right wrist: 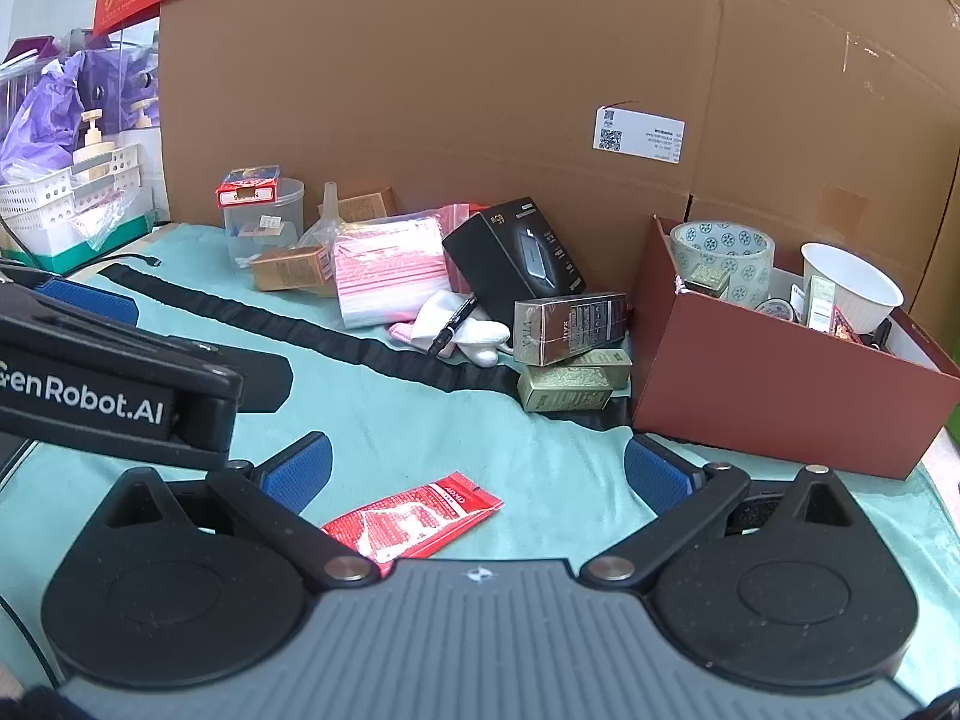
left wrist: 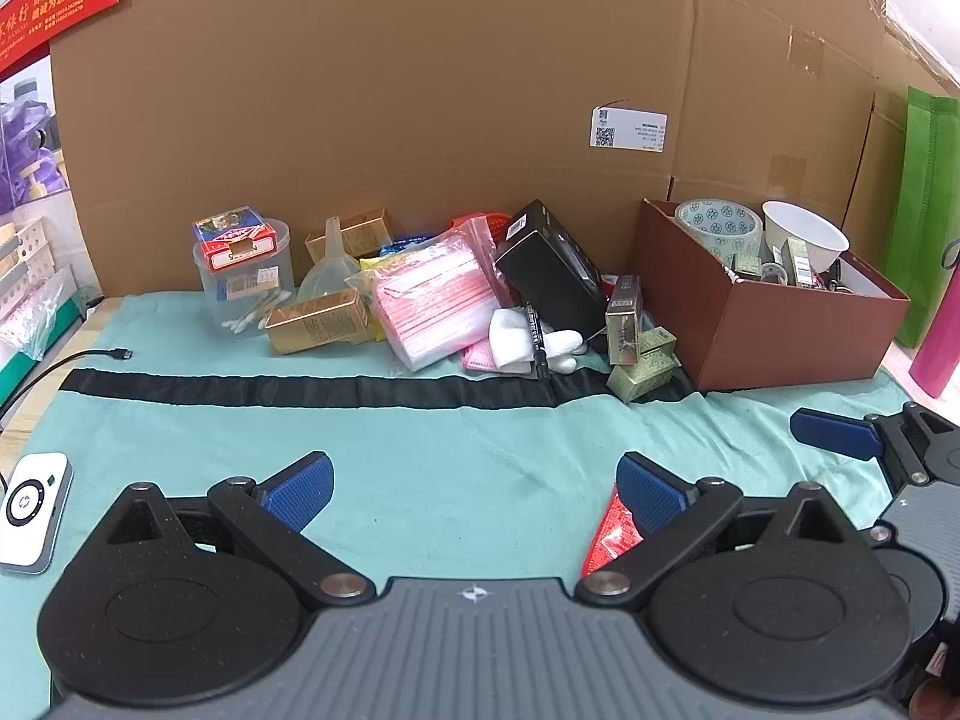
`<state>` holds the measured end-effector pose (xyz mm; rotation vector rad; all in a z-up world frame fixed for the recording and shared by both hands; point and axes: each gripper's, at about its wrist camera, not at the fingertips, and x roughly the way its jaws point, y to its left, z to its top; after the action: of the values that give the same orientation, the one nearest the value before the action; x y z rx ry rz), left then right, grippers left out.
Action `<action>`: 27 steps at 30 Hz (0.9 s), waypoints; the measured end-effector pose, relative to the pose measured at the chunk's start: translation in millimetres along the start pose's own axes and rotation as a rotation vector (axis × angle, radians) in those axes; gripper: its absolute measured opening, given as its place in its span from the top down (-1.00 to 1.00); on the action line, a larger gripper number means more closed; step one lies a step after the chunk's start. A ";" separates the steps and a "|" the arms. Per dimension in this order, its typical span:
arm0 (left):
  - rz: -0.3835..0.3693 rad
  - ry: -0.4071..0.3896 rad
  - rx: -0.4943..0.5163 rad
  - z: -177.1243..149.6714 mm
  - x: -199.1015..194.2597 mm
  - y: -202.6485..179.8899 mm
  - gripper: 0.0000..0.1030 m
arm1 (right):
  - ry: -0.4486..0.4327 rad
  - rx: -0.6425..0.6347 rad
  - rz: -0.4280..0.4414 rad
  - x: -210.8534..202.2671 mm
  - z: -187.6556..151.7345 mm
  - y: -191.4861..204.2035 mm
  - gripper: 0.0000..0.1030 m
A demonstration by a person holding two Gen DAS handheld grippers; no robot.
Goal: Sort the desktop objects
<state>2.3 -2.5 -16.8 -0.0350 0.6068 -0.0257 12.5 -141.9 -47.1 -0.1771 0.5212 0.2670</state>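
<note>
Both tongs are spread and empty, the right tongs (right wrist: 477, 471) low in frame over a red sachet (right wrist: 414, 516) lying flat on the bench cloth. Best to pinch its raised edge, then lift toward the brown box (right wrist: 780, 384) at right. Left tongs (left wrist: 474, 483) wait alongside.

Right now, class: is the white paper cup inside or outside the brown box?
Inside: the white paper cup stands upright within the brown box, beside the tape roll.

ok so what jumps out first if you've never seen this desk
A jumbled pile of small boxes and pink plastic bags against the cardboard wall. To its right, an open brown cardboard box already holds a tape roll and white paper cup. A red foil sachet lies alone before the open right gripper.
</note>
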 end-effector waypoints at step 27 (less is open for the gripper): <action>-0.184 0.064 -0.040 -16.2 34.2 9.6 -0.97 | 0.141 0.054 0.096 42.4 -31.2 15.4 -0.96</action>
<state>21.2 5.6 -49.9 -0.1291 0.6669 -0.1933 28.9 -125.8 -96.9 -0.1190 0.6770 0.3348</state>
